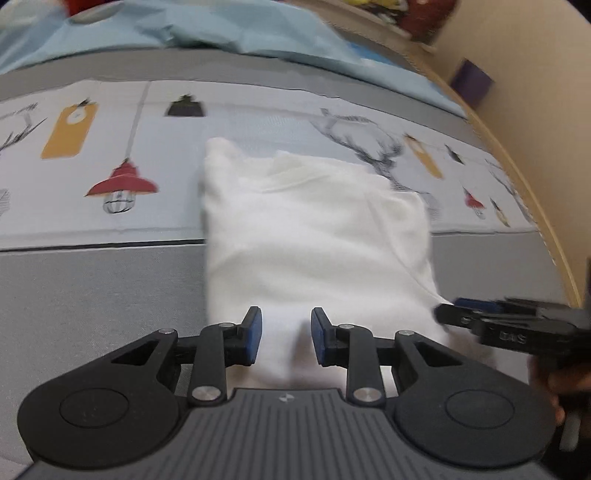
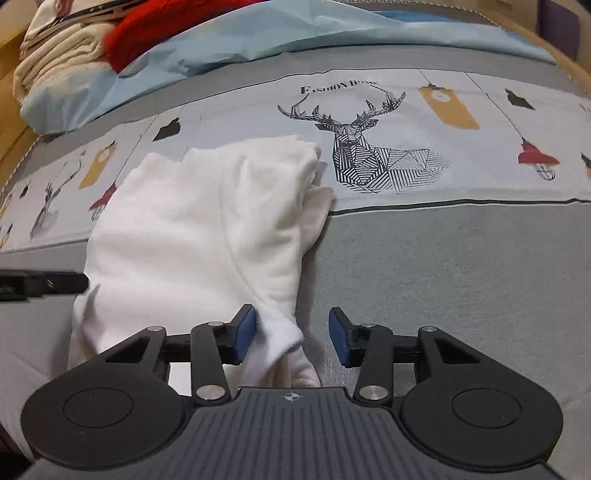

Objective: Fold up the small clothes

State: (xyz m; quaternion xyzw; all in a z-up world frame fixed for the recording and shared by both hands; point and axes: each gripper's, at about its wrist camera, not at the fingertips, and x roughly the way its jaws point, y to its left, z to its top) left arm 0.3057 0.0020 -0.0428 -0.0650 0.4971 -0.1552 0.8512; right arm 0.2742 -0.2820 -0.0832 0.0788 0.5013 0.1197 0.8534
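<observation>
A white garment (image 1: 314, 240) lies folded into a rough rectangle on the bed cover (image 1: 92, 288). My left gripper (image 1: 287, 332) hovers over its near edge. The blue pads stand apart and smooth cloth shows through the gap, not pinched. In the right wrist view the same garment (image 2: 192, 229) lies left of centre. My right gripper (image 2: 291, 332) is open at its near right corner. That corner rests against the left pad, while the right pad is over bare grey cover. Each gripper shows in the other's view: the right gripper (image 1: 447, 314) at the garment's right corner, the left gripper (image 2: 74, 283) at its left edge.
The cover (image 2: 443, 277) is grey with a printed band of deer and lamps. A pale blue sheet (image 2: 258, 40) is bunched at the far side, with red cloth (image 2: 166, 26) and a cream pile (image 2: 55, 66) behind. A wooden bed rim (image 1: 535, 206) curves along the right.
</observation>
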